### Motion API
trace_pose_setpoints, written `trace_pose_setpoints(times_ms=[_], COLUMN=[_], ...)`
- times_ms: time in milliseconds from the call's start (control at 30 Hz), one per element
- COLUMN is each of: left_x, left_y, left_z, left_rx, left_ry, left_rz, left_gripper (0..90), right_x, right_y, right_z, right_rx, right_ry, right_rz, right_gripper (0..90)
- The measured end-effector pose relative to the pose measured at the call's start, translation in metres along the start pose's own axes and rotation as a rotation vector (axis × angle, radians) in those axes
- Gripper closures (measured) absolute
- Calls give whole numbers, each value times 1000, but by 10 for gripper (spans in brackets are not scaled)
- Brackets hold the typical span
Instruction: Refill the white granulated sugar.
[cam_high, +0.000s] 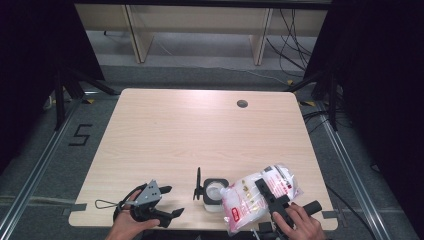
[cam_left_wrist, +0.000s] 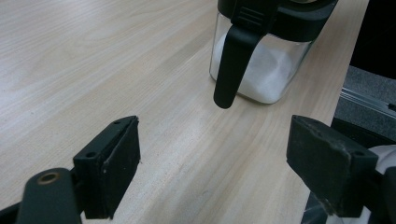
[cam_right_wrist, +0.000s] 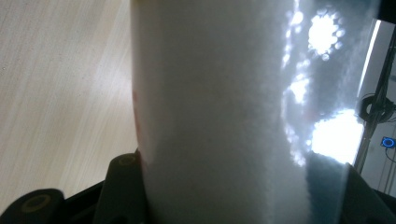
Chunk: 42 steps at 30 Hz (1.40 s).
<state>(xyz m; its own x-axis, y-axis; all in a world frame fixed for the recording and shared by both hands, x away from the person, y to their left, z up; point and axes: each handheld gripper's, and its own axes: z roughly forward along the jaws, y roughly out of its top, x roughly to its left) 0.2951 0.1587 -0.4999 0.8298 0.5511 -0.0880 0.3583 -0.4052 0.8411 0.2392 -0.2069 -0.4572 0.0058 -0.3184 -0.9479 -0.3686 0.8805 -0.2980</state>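
Note:
A clear plastic bag of white powder (cam_high: 250, 200) with a red-and-white label lies tilted at the table's front right, its lower corner by a glass jar (cam_high: 215, 192). My right gripper (cam_high: 262, 187) is shut on the bag, one black jaw across its top. In the right gripper view the bag (cam_right_wrist: 219, 116) stands between the jaws of that gripper (cam_right_wrist: 233, 196). The jar (cam_left_wrist: 261, 70) has a black rim, white powder inside, and its black lid (cam_high: 198, 185) flipped up to the left. My left gripper (cam_high: 171, 201) is open just left of the jar, and nothing sits in that gripper (cam_left_wrist: 219, 158).
The light wooden table (cam_high: 200, 130) has a round cable hole (cam_high: 242, 103) at the back right. Both hands sit close to its front edge. Dark tripod legs (cam_high: 65, 90) and cables (cam_high: 300, 45) stand on the floor beyond the table's sides.

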Motion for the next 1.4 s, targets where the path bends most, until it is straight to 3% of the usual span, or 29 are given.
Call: trace_pose_setpoints(times_ms=[800, 867, 900, 933, 967, 1000, 1067, 1133, 1200, 1233, 1300, 1367, 1400], left_x=[0, 1, 0, 0, 0, 3, 2, 2, 3, 1, 2, 0, 0], left_y=[-1, -1, -1, -1, -1, -1, -1, -1, -1, -1, -1, -2, -2], left_z=[1, 0, 0, -1, -1, -2, -2, -2, -2, -1, -2, -2, -2], left_rx=[-1, -3, -10, -4, -1, 16, 5, 4, 15, -1, 3, -3, -3], left_ry=[6, -2, 5, 5, 5, 12, 9, 9, 13, 7, 9, 6, 6], left_rz=[1, 27, 4, 9, 8, 40, 28, 23, 37, 21, 26, -7, -8], left_gripper=[171, 171, 171, 171, 171, 171, 171, 171, 171, 171, 171, 171, 171], right_x=[-2, -2, -2, -3, -2, -3, -4, -3, -3, -4, -2, -4, -4], right_y=[-1, -1, -1, 0, -1, -1, 0, -1, -1, -1, -1, -1, -1], right_z=[0, -1, -1, -2, -1, -1, -3, -2, -2, -2, -2, -2, -2], right_rx=[-11, -12, -4, 4, -5, -4, 15, -3, -3, 4, -2, 12, -11], right_ry=[-9, -10, 1, 15, -4, -5, 10, -11, -9, 4, -2, 11, -19], right_rz=[-10, -12, -1, -2, 1, 0, -5, 1, -2, -14, -6, -13, -16], right_gripper=[518, 519, 519, 519, 520, 520, 520, 520, 521, 521, 521, 521, 521])
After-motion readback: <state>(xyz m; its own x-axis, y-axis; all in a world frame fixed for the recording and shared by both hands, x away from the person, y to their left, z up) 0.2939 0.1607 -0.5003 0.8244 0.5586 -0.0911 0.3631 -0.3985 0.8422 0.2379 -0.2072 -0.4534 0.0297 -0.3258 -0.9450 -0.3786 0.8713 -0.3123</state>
